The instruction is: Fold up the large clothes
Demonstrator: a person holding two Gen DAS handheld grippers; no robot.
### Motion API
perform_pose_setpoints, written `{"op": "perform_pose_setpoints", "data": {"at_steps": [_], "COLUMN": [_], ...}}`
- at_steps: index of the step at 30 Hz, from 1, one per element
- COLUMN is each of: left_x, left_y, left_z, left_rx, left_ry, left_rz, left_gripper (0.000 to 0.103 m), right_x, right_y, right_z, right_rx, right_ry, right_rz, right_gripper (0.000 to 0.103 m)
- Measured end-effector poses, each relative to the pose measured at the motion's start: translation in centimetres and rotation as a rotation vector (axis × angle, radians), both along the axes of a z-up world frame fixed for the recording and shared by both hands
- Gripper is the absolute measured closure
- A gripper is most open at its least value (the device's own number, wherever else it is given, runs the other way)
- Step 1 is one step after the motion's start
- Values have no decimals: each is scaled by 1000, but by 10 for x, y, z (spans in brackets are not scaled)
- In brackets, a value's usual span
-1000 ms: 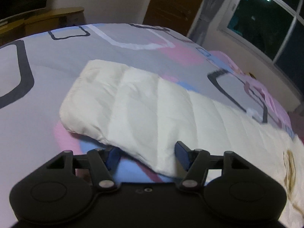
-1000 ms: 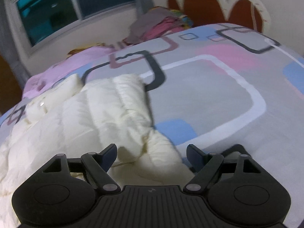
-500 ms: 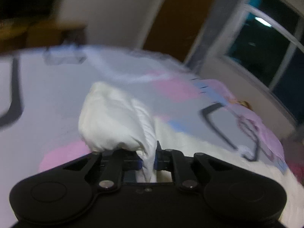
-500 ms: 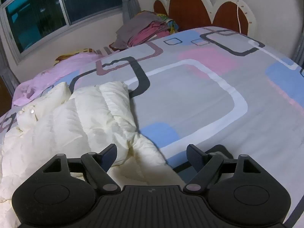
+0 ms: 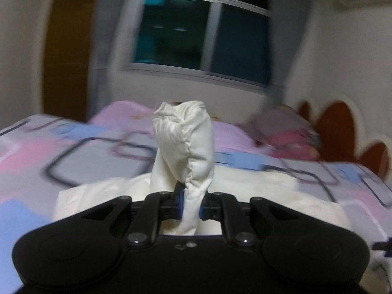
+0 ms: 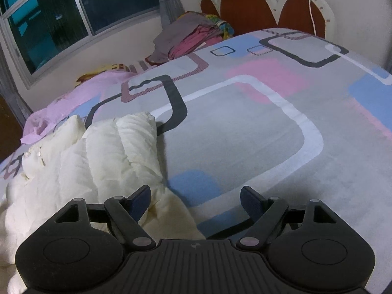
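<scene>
A cream quilted jacket lies on the bed. My left gripper (image 5: 189, 207) is shut on the jacket's sleeve (image 5: 183, 147), which stands up bunched between the jaws, lifted above the rest of the jacket (image 5: 269, 191). The left wrist view is motion-blurred. In the right wrist view the jacket (image 6: 98, 156) lies at the left on the bedspread, its other sleeve pointing away. My right gripper (image 6: 196, 201) is open and empty, its left finger over the jacket's edge, its right finger over bare bedspread.
The bed has a grey bedspread (image 6: 245, 134) with pink, blue and white rectangles. A pile of folded clothes (image 6: 193, 39) sits by the headboard (image 6: 257, 5). A pink sheet (image 6: 73, 98) lies along the window side. A window (image 5: 203, 34) is behind.
My left gripper closed on the sleeve, lifted it off the bed and swung toward the window side. My right gripper stayed open and drew back slightly.
</scene>
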State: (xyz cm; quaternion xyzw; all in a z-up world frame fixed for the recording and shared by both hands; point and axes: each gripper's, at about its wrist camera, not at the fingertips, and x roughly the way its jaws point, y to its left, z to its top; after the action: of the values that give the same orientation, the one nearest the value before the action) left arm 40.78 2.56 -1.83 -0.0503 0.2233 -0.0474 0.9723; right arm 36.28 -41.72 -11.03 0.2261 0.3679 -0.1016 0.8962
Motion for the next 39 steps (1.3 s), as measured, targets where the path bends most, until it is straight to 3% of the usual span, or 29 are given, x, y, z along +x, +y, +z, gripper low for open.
{"op": "perform_pose_setpoints", "data": {"at_steps": [7, 11, 13, 15, 16, 21, 25, 27, 29, 31, 34, 35, 36, 37, 39], "left_x": [25, 20, 18, 14, 9, -8, -15, -10, -1, 4, 13, 17, 20, 19, 25], "left_y": [-145, -197, -214, -226, -227, -188, -117, -77, -39, -10, 8, 9, 10, 11, 9], "left_z": [-38, -67, -79, -88, -90, -65, -47, -48, -53, -56, -69, -76, -82, -89, -104], "left_rx": [149, 189, 195, 202, 192, 122, 112, 134, 143, 146, 158, 155, 150, 150, 167], "left_ry": [99, 145, 182, 193, 193, 126, 77, 87, 139, 167, 199, 215, 233, 246, 268], "left_rz": [-311, -405, -453, -500, -524, -515, -330, -215, -110, -30, -1, -10, -24, -37, -68], "left_gripper": [92, 91, 74, 29, 22, 23, 28, 54, 68, 70, 70, 70, 70, 70, 69], "right_x": [-11, -21, -24, -25, -25, -16, 1, 14, 29, 42, 58, 61, 63, 65, 61], "right_y": [-31, -50, -57, -61, -61, -52, -27, -10, 9, 25, 44, 48, 52, 55, 59], "right_z": [-5, -5, -5, -4, -3, 8, 20, 23, 23, 21, 12, 8, 4, -1, -3], "right_rx": [57, 90, 118, 146, 155, 191, 223, 241, 247, 232, 186, 179, 159, 157, 95], "right_ry": [5, 5, -2, -8, -11, -55, -112, -128, -130, -121, -68, -54, -40, -20, -6], "right_rz": [-15, -28, -25, -24, -22, 19, 114, 172, 215, 247, 284, 296, 313, 341, 333], "right_gripper": [23, 23, 22, 22, 22, 22, 22, 22, 23, 23, 23, 26, 45, 79, 80]}}
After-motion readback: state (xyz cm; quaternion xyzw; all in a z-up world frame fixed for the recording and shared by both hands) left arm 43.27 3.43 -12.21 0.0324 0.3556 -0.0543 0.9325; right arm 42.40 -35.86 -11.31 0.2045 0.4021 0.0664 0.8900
